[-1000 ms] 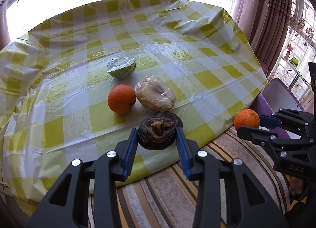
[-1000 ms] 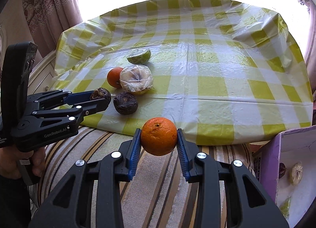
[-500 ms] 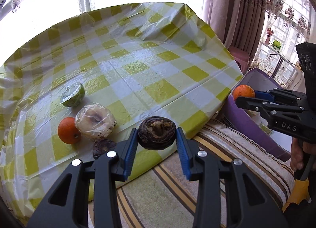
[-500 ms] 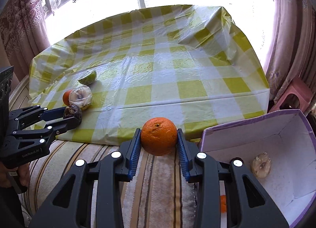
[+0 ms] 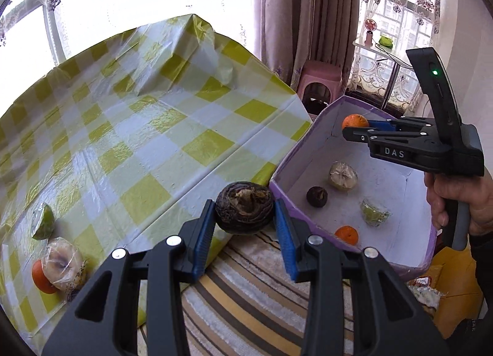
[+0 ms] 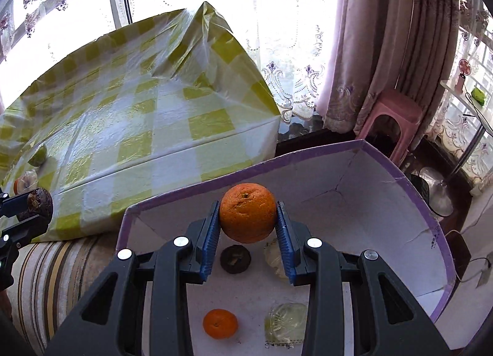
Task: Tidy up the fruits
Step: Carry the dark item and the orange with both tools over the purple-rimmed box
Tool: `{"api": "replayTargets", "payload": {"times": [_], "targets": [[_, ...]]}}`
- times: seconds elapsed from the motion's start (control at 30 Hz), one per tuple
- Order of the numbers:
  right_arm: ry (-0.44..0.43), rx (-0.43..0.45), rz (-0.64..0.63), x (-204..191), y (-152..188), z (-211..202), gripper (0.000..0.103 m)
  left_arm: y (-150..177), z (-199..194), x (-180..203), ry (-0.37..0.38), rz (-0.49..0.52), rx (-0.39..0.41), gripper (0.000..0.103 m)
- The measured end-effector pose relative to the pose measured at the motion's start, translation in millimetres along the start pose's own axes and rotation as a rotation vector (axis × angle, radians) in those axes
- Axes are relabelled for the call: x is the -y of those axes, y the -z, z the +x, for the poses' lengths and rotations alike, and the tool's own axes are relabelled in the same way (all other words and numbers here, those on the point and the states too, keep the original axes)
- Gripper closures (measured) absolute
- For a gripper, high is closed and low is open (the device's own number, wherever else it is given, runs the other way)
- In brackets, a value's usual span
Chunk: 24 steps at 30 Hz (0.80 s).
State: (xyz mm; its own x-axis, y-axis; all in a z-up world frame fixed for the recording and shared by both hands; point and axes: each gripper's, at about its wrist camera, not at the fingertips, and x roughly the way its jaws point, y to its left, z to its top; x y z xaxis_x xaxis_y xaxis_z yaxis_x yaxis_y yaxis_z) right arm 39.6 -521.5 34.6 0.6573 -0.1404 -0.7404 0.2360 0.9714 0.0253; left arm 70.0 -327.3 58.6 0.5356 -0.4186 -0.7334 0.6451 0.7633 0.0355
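Observation:
My left gripper [image 5: 244,226] is shut on a dark wrinkled fruit [image 5: 244,207], held just outside the near-left rim of the purple box [image 5: 288,155]. My right gripper [image 6: 248,234] is shut on an orange [image 6: 248,216] and hangs over the inside of the box [image 6: 400,177]; in the left wrist view that gripper [image 5: 357,129] sits over the box's far side. In the box lie a small dark fruit [image 6: 235,259], a small orange [image 6: 220,323] and wrapped pale and green fruits [image 6: 285,322].
On the yellow-checked tablecloth [image 5: 148,128] at far left rest a green fruit half [image 5: 43,226], a wrapped pale fruit [image 5: 63,263] and an orange [image 5: 40,276]. A striped cushion [image 5: 246,300] lies below both grippers. A pink stool [image 6: 389,119] and curtains stand behind the box.
Both grippers have swung right from the table to the purple box, each still holding its fruit. The right one now hangs over the box's inside; the left has reached its rim.

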Motion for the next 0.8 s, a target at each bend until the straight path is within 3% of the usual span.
{"api": "replayTargets", "payload": {"times": [0.2,0.37,0.63,0.8], "targets": [[0.065,-0.007,0.076,34,-10,17,0.068,-24,34,47,0.07,0.093,-0.023,0.064],[0.098,-0.022,0.117,51,-15,38,0.068,-28,76,81,0.124,0.157,-0.104,0.064],[0.135,-0.06,0.17,65,-10,69,0.068,-25,130,106,0.129,0.212,-0.247,0.064],[0.146,-0.122,0.176,68,-5,84,0.068,-22,156,116,0.095,0.24,-0.343,0.064]]}}
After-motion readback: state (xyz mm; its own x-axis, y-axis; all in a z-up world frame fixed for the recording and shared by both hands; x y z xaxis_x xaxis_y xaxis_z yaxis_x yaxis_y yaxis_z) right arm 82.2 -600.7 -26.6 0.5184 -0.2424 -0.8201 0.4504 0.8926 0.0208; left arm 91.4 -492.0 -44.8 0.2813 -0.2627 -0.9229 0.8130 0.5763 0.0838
